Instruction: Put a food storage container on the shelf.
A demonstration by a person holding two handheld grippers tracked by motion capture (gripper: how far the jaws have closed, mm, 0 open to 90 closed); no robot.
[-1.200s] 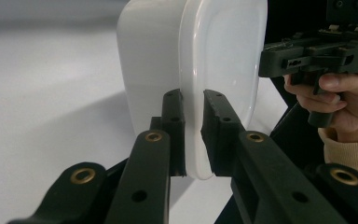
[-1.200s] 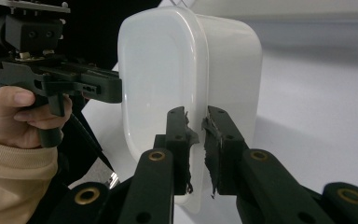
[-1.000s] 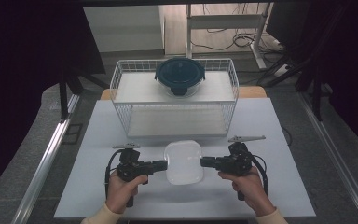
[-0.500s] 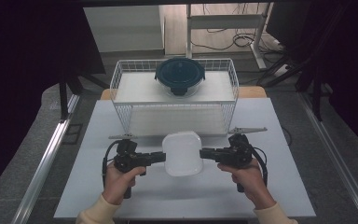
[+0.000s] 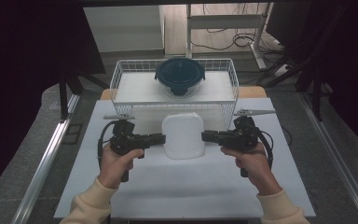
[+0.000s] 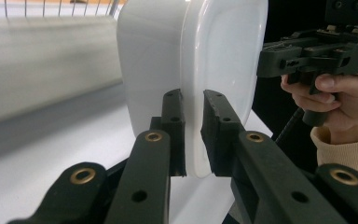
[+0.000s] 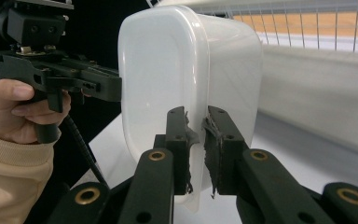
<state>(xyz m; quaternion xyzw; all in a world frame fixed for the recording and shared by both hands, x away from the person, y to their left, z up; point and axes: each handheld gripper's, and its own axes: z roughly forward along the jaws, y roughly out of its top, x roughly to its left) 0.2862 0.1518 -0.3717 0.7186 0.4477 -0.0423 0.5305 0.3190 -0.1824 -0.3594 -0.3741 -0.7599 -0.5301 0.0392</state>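
A white lidded plastic container [image 5: 182, 135] hangs above the table, held from both sides. My left gripper [image 5: 161, 138] is shut on the rim at its left edge, and my right gripper [image 5: 206, 136] is shut on the rim at its right edge. In the left gripper view the jaws [image 6: 193, 100] pinch the thin lip of the container [image 6: 191, 46]. The right gripper view shows the same grip [image 7: 196, 116] on the opposite lip of the container [image 7: 168, 60]. The container stands tilted, its lid facing the person.
A white wire basket [image 5: 121, 79] stands at the back of the white table [image 5: 191, 191], just behind the container. Inside it sits a round dark teal lidded bowl [image 5: 180, 74]. Dark floor and metal rails flank the table.
Both grippers have risen together with the white container, lifting it off the table and carrying it closer to the basket's front wall.
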